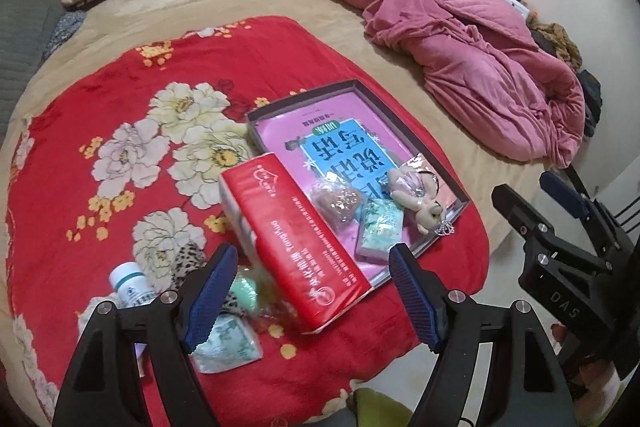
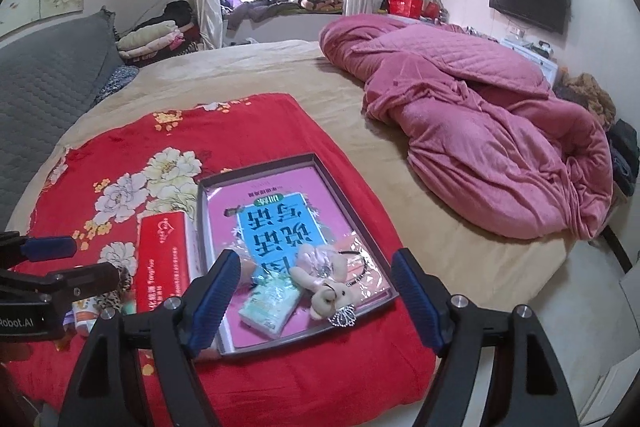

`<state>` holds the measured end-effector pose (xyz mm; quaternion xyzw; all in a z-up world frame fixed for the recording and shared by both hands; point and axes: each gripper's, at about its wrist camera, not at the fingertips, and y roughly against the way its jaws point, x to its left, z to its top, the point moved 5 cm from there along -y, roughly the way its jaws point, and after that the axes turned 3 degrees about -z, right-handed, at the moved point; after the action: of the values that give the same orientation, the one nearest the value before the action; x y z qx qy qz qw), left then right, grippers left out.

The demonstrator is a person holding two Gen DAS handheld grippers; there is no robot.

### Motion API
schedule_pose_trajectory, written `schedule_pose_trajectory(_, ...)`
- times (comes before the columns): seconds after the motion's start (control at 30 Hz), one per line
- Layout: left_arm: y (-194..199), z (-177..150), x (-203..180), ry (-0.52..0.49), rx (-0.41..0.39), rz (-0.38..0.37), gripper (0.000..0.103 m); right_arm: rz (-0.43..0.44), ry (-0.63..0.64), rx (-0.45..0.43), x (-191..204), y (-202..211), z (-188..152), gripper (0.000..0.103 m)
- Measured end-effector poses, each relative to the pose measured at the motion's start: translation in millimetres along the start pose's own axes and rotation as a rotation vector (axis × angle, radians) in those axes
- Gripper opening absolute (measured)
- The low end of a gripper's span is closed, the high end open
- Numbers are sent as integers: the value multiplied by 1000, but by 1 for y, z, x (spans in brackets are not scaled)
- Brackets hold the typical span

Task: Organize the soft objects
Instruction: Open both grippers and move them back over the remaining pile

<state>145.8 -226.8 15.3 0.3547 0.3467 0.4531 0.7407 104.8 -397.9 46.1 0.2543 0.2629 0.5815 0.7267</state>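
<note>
A red floral blanket is being used as the worktop on a beige bed. Both the left gripper and right gripper are being held wide open, empty. A small beige plush bear is lying in the shallow grey cardboard tray, at 6 o'clock. Risk: the red tissue pack leaning on the tray's 9 o'clock rim is likely to be toppled.

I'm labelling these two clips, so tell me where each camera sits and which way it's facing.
Left wrist: on the left gripper, looking down at the tissue pack; the right gripper shows at right.
Right wrist: on the right gripper, looking down at the tray; the left gripper shows at left.
Shared: tray, tissue pack, red blanket, open empty jaws.
</note>
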Motion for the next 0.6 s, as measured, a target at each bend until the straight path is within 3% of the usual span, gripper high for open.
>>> schedule_pose_trajectory(0.17,19,-7,11,5,-30,36,79,13,12,-16,11,12,6,77)
schedule_pose_trajectory(0.6,61,-34,54,63,-74,46,79,91,-7,-55,50,41,17,77)
